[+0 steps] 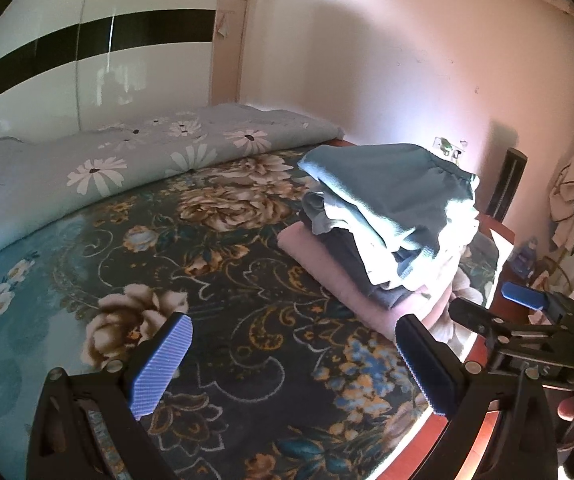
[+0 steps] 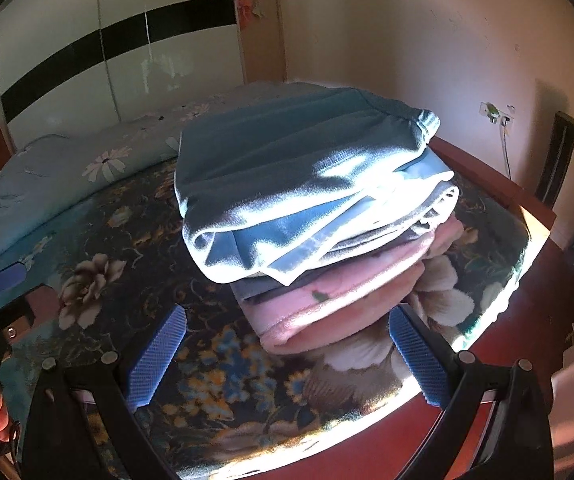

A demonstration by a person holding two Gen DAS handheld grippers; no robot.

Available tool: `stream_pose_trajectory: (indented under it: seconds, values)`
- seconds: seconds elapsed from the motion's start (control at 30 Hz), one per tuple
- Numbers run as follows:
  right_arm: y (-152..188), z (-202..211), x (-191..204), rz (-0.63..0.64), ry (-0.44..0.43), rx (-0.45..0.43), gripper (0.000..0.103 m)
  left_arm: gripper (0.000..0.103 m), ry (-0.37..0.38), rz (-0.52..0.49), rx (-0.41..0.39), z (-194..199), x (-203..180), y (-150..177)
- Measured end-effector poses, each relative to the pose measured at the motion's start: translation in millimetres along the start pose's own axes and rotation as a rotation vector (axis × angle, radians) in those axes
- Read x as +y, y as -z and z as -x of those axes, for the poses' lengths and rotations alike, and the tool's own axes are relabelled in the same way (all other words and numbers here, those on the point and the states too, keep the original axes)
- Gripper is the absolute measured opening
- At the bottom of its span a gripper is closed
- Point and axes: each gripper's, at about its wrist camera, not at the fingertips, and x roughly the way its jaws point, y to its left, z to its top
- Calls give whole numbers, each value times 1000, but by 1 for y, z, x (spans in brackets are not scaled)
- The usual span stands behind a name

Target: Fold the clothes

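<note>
Daisy quilt fills left view; folded stack fills right.

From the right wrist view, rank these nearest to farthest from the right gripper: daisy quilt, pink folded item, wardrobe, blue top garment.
From the right gripper, jaws open and empty:
1. Pink folded item, bottom of the stack, just ahead.
2. Blue top garment, on top of the stack.
3. Daisy quilt, left along the bed's far side.
4. Wardrobe, against the back wall.
</note>
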Motion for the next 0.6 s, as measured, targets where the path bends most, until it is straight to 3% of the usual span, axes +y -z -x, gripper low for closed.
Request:
stream_pose_trajectory:
  seconds: [0.6]
  values:
    - [-2,6,-7,-59,26,-6,102,103,44,-89,-13,8,-20,2]
